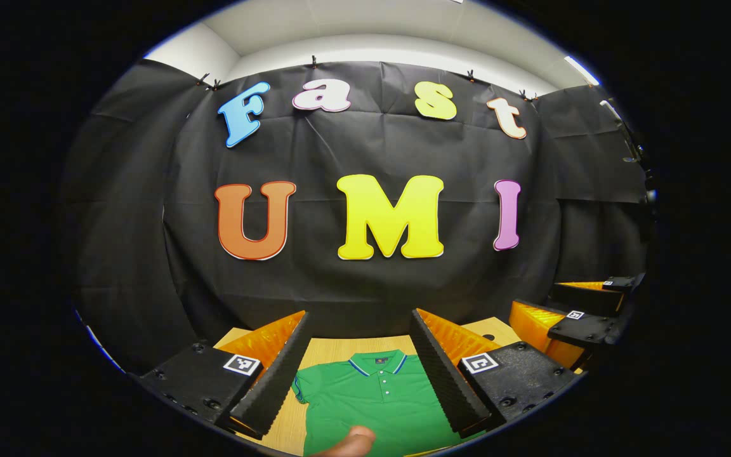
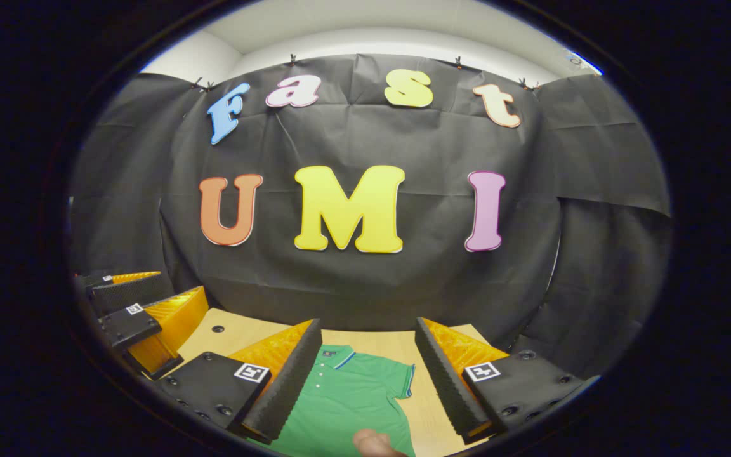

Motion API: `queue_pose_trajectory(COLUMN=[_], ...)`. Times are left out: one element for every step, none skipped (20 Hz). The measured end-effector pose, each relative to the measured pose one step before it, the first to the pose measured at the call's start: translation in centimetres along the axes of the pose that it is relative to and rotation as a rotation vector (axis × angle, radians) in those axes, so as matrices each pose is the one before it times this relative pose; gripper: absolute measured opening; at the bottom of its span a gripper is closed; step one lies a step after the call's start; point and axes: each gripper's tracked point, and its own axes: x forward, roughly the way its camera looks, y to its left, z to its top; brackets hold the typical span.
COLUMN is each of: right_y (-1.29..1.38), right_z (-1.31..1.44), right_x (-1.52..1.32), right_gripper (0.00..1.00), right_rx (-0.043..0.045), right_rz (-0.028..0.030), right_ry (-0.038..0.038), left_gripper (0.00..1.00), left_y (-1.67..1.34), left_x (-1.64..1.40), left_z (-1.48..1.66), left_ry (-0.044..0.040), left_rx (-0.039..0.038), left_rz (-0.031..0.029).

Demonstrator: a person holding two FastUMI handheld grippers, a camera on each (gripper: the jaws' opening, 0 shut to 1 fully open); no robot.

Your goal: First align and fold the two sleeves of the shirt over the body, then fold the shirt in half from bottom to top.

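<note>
Left gripper (image 1: 360, 371) held above table (image 1: 340, 348), fingers spread apart, nothing between them. Green shirt (image 1: 372, 400) flat on table below, collar (image 1: 378, 362) toward booth wall, sleeves not yet folded. Fingertip (image 1: 353, 441) at bottom edge of left gripper view. Right gripper (image 2: 368, 374) likewise spread apart over shirt's sleeve (image 2: 397, 374), empty.

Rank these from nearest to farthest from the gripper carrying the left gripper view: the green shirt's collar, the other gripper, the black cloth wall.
1. The collar, just ahead between the left gripper fingers.
2. The other gripper, off to the right over the table.
3. The black cloth wall, behind the table's far edge.
</note>
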Motion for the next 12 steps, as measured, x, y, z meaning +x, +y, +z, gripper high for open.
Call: queue_pose_trajectory(right_y=[-0.337,-0.371,-0.443,-0.417,-0.537,-0.518,-0.591,-0.685,-0.838,-0.773,-0.777,-0.95], right_z=[-0.469,-0.515,-0.797,-0.865,-0.96,-1.042,-1.164,-1.132,-1.207,-1.23,-1.189,-1.271], right_x=[0.753,0.939,0.889,1.092,1.102,1.18,1.367,1.517,1.429,1.583,1.532,1.713], right_gripper=[0.94,0.94,0.94,0.94,0.94,0.94,0.94,0.94,0.95,0.96,0.94,0.96], right_rx=[-0.00065,-0.00129,-0.0046,-0.00076,-0.00004,0.00296,0.00493,0.00812,0.00517,0.01051,0.00959,0.00911], right_rz=[-0.00295,0.00016,-0.00692,-0.00179,-0.00318,-0.00033,-0.00091,-0.00109,-0.00784,-0.00389,-0.00766,-0.01013], right_ry=[0.00743,0.00765,0.01221,0.01339,0.01741,0.01722,0.02292,0.02255,0.02772,0.02454,0.02954,0.0294], left_gripper=[0.99,0.99,0.99,0.99,0.99,0.99,0.99,0.99,0.99,0.99,0.99,0.99], left_y=[-0.187,0.025,-0.067,-0.036,0.052,-0.199,-0.045,-0.043,-0.144,-0.053,-0.028,-0.047], left_x=[0.038,0.002,-0.032,0.03,-0.039,-0.126,-0.162,-0.104,-0.167,-0.092,0.013,-0.015], left_z=[-0.292,-0.192,-0.225,-0.177,-0.365,-0.417,-0.345,-0.32,-0.216,-0.171,-0.186,-0.186], left_ry=[0.00417,0.00353,0.00307,0.00519,0.00612,0.01135,0.00729,0.00606,0.00619,0.00436,0.00331,0.00257], left_rx=[0.00038,0.00051,0.00163,0.00285,0.00335,0.00407,0.00464,0.00275,0.00103,0.00026,0.00083,0.00472], left_rz=[0.00048,0.00558,0.00419,0.00456,0.00595,-0.00112,0.00824,0.00662,0.00729,0.00886,0.00901,0.009])
